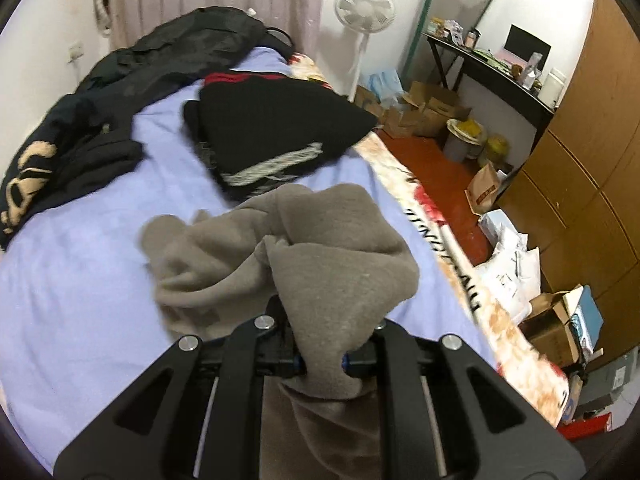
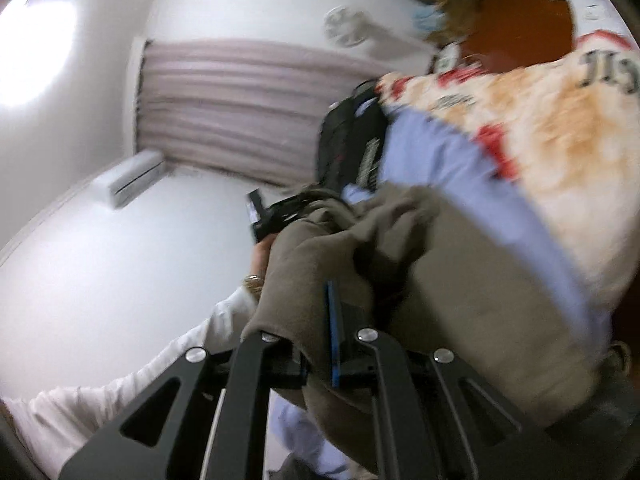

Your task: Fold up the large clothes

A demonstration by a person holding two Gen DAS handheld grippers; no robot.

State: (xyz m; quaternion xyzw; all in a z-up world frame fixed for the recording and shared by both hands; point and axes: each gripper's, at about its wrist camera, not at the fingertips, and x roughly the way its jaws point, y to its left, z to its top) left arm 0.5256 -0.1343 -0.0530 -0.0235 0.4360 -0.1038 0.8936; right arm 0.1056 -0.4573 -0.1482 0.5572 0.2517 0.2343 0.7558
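- Nearest each lens, soft grey-brown fleece garment bunches between black fingers: left gripper is clamped narrow on one fold, right gripper pinches another.
- Its remaining cloth trails onto the lilac bedsheet, near a black knitted sweater.
- Judged step: carrying the garment up to spread it.
- Next move calls for pulling both grips apart, then laying it flat.

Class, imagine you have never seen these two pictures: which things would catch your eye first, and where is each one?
First, the grey-brown garment, bunched in the foreground over the lilac bedsheet and pinched in both the left gripper and the right gripper. Next, the folded black sweater with red stripes, lying farther up the bed. Then the white standing fan by the far wall.
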